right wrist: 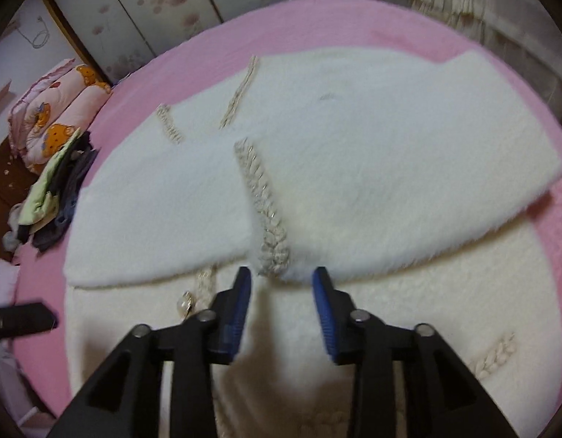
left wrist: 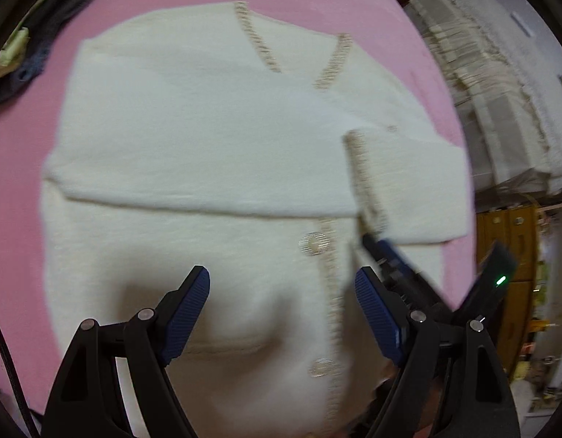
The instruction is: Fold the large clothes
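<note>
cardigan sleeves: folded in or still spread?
Folded in. Both sleeves lie across the white cardigan chest, cuffs meeting near the braided trim; the hem below is not yet folded.

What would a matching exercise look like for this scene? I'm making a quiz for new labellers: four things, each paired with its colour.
Things:
1. cardigan
2. bed sheet
3. gripper pads
4. braided trim

Colours:
A. blue
B. pink
C. beige
D. cream white

Pairs: 1-D, 2-B, 3-A, 4-C. The cardigan lies on the bed sheet with both sleeves folded across its front, and the trim runs along the cuff nearest the right gripper.
</note>
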`<state>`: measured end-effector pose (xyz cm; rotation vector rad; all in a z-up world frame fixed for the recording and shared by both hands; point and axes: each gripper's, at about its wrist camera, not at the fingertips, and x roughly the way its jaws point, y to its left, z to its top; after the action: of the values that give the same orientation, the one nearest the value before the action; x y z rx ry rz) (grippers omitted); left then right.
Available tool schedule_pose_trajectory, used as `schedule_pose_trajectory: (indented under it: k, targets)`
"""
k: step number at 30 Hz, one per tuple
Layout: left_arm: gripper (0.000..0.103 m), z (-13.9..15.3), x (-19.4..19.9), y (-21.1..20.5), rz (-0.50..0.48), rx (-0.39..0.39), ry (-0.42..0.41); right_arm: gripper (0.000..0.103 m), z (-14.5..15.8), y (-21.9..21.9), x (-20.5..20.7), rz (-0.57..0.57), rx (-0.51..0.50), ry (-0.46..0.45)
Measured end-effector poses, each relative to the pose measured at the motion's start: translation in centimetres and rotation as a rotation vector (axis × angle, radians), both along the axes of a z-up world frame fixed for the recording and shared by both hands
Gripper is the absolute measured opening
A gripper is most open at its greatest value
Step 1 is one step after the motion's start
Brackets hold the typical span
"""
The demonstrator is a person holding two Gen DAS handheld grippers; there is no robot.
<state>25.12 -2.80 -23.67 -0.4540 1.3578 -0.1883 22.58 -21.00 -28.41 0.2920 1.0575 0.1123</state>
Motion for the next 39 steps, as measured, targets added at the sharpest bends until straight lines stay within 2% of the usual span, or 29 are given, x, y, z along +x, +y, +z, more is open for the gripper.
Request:
schedule_pose_trajectory:
  k: [5,13,15,16,22,24,26,27,29,34,36,39]
  targets:
    - [0.08,-1.1,2.0,-4.1,-0.006,-0.129,0.011,0.039,0.5,-1.3,-1.7,-0.014,0.018,0.009]
    - [0.076,-4.5,4.4,-9.6,0.054,-0.168,0.083,0.039,1.0,-5.2,-3.9,-0.054,0.011,0.016]
    - [0.059,-5.7,4.6,-10.8,0.083,-0.156,0.117,0.039,0.9,-6.7,-4.2,-0.072,0.018,0.028]
    - [0.056,-6.2,4.7,-11.3,0.095,-0.142,0.129,0.039,0.8,-7.5,-4.4,-0.079,0.019,0.036]
    - [0.052,-8.0,5.6,-13.6,0.172,-0.087,0.137,0.039,1.1,-12.5,-4.3,-0.095,0.005,0.047]
    - [0.029,-8.8,5.9,-14.0,0.2,-0.101,0.173,0.039,1.2,-14.2,-3.8,-0.094,-0.007,0.049]
    - [0.02,-9.3,6.2,-14.7,0.216,-0.104,0.201,0.039,1.2,-15.7,-3.2,-0.093,-0.018,0.048]
    - [0.012,-9.1,6.3,-15.1,0.213,-0.1,0.192,0.039,1.2,-16.3,-2.8,-0.092,-0.022,0.046]
    - [0.009,-8.3,6.6,-16.3,0.201,-0.065,0.159,0.039,1.1,-17.5,-2.2,-0.098,-0.04,0.047]
    - [0.008,-2.6,7.8,-18.5,0.136,-0.015,-0.025,0.04,0.1,-20.7,-0.7,-0.13,0.009,0.066]
    - [0.007,-0.1,9.0,-19.6,0.109,-0.041,-0.104,0.04,-0.3,-21.1,0.3,-0.136,0.03,0.052]
    - [0.007,3.2,11.0,-19.9,0.128,-0.119,-0.21,0.04,-0.5,-21.2,2.0,-0.126,0.045,0.028]
